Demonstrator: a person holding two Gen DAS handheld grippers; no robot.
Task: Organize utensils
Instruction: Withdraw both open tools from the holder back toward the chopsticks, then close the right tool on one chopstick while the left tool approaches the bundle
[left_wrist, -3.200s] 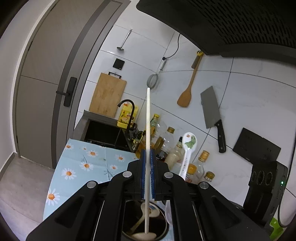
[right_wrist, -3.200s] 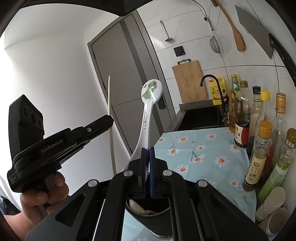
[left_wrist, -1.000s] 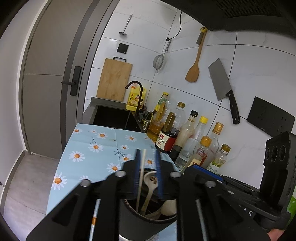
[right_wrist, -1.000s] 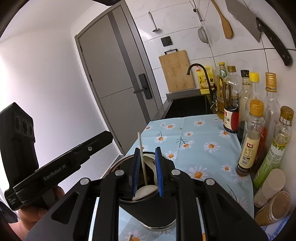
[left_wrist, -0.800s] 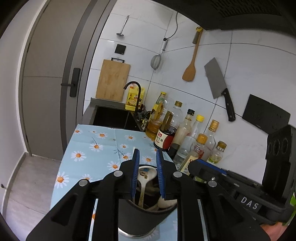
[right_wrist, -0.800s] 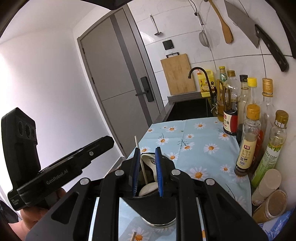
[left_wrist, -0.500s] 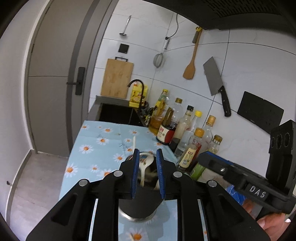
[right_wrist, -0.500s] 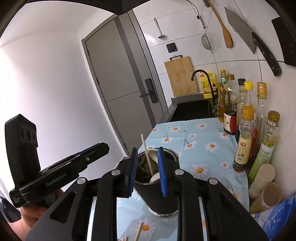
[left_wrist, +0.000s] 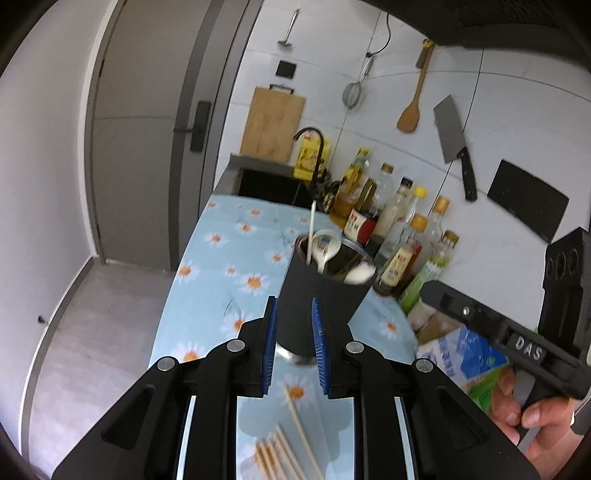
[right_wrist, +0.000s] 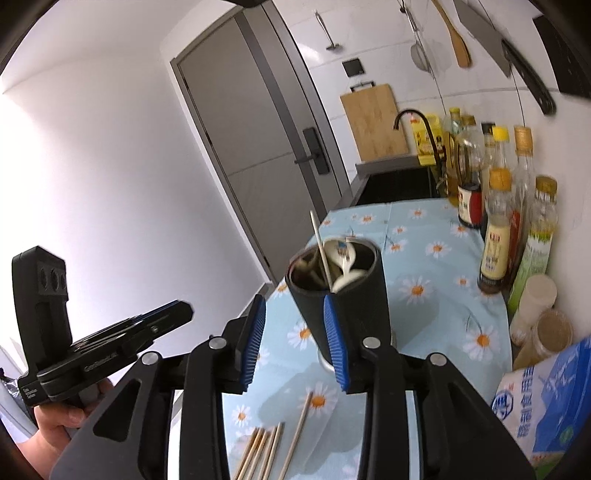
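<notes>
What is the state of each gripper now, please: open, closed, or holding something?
Left gripper: open, holding nothing.
Right gripper: jaws opening, nothing between them.

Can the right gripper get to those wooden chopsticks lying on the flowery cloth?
Probably yes. The chopsticks lie loose just below the right gripper, whose jaws are opening and empty; the black holder stands farther back.

A home kitchen: a cleaver (left_wrist: 453, 142), a wooden spatula (left_wrist: 413, 101) and a mesh strainer (left_wrist: 354, 96) hang on the white-tiled wall above a wooden cutting board (left_wrist: 272, 124) and a black sink (left_wrist: 271, 186) with a curved tap (left_wrist: 314, 137). Bottles of oil and sauce (right_wrist: 496, 225) line the desk (left_wrist: 221, 266), spread with a daisy-print cloth, where a black utensil holder (left_wrist: 325, 291) stands beside a grey door (right_wrist: 258, 122).
</notes>
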